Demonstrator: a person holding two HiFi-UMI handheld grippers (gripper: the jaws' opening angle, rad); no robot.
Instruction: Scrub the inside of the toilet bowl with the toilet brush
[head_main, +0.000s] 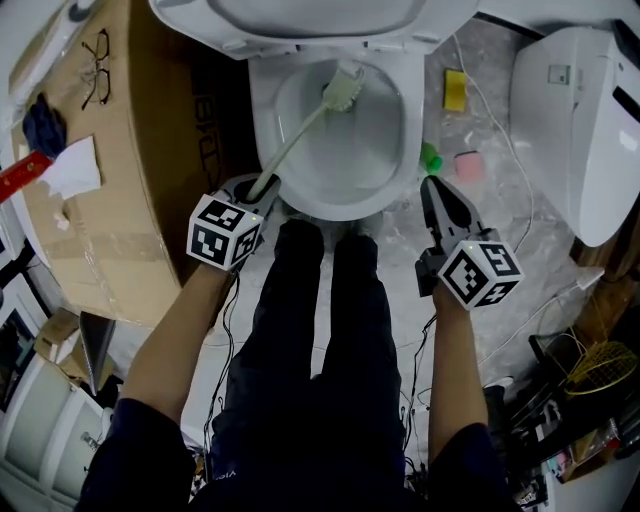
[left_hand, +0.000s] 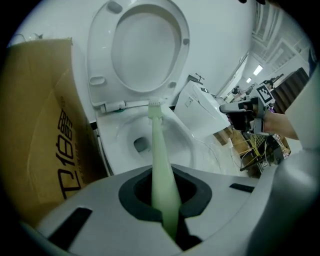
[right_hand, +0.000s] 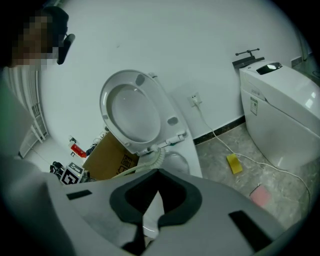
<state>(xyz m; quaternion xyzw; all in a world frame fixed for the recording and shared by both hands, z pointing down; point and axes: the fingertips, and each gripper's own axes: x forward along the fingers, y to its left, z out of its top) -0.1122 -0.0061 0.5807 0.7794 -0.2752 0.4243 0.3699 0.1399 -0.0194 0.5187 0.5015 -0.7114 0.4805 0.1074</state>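
Scrubbing pose. Cardboard box (head_main: 120, 180) stands far left. The left gripper (head_main: 260, 188) clamps the toilet brush (head_main: 300, 135) by its handle, angled so the bristles reach the far inner wall of the toilet bowl (head_main: 388, 130). The right gripper (head_main: 434, 186) hangs aside, jaws together, empty, probably spare. Count: one brush, two grippers, two toilets, with the second toilet (head_main: 570, 120) at right.

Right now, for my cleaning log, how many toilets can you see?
2. The first toilet is straight ahead, seat raised, with the toilet brush in its bowl; the second toilet stands closed to its right. Others may lie outside the views.
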